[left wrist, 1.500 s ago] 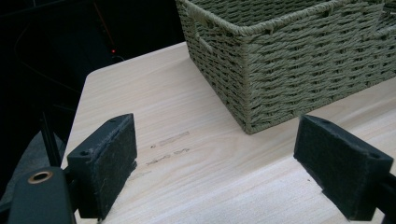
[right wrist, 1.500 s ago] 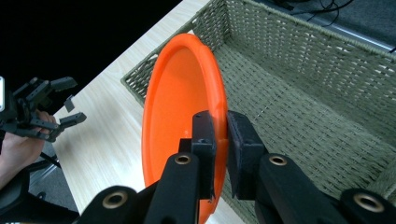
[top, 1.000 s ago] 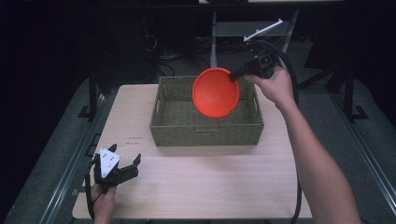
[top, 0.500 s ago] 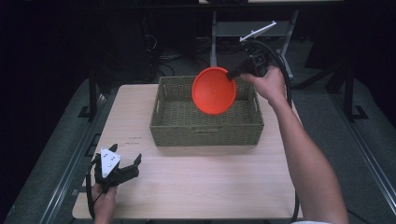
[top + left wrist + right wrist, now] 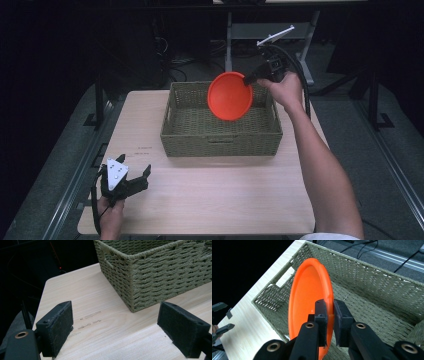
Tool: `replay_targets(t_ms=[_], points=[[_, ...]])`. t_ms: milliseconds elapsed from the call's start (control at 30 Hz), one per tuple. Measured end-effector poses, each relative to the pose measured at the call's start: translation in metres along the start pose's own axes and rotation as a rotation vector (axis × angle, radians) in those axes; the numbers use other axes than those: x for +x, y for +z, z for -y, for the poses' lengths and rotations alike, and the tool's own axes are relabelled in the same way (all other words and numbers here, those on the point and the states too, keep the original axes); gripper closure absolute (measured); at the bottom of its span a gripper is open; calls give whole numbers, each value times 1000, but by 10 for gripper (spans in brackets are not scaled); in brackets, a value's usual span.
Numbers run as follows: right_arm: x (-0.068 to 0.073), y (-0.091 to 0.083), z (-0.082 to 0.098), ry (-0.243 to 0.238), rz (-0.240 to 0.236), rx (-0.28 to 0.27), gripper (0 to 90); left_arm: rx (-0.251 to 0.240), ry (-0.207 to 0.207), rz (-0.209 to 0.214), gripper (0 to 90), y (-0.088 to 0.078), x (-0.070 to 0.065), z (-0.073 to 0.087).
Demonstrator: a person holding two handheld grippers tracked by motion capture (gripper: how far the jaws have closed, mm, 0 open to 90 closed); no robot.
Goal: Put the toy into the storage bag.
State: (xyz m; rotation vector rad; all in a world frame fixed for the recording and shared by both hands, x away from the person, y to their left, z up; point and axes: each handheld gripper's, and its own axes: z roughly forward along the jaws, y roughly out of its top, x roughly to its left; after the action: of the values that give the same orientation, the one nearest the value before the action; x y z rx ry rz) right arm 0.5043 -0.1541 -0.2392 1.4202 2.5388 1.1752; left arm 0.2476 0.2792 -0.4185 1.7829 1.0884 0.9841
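Plate: an orange plate (image 5: 230, 96) hangs on edge over the basket (image 5: 220, 141), its hollow side facing the desk's left; in the right gripper view (image 5: 310, 292) it stands nearly upright above the basket's woven floor, clear of the walls.
Right gripper: the right gripper (image 5: 248, 78) is clamped on the plate's rim at the upper right edge, one pad on each face (image 5: 330, 315); nothing else is between the pads.
Right hand: it (image 5: 286, 89) holds the gripper over the basket's far right corner, the forearm coming in from the lower right.
Basket: a green woven box with straight walls and a handle slot in the near wall, standing on the far half of the desk (image 5: 215, 200); from the left gripper view its near left corner (image 5: 132, 285) is close ahead.
Left gripper: the left gripper (image 5: 131, 176) rests near the desk's near left corner, well apart from the basket, its pads spread wide with bare wood between them (image 5: 115, 327); it grips nothing.
Left hand: it (image 5: 111, 207) sits at the desk's near edge behind the gripper.
Desk: pale wood, with faint scuff marks (image 5: 90, 316) just ahead of the left gripper.
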Motion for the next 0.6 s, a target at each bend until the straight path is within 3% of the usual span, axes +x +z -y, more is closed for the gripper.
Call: replay_targets(t_ms=[600], points=[[-24,32,10,58,17,30,818,4,3,3,127,1,0,0]])
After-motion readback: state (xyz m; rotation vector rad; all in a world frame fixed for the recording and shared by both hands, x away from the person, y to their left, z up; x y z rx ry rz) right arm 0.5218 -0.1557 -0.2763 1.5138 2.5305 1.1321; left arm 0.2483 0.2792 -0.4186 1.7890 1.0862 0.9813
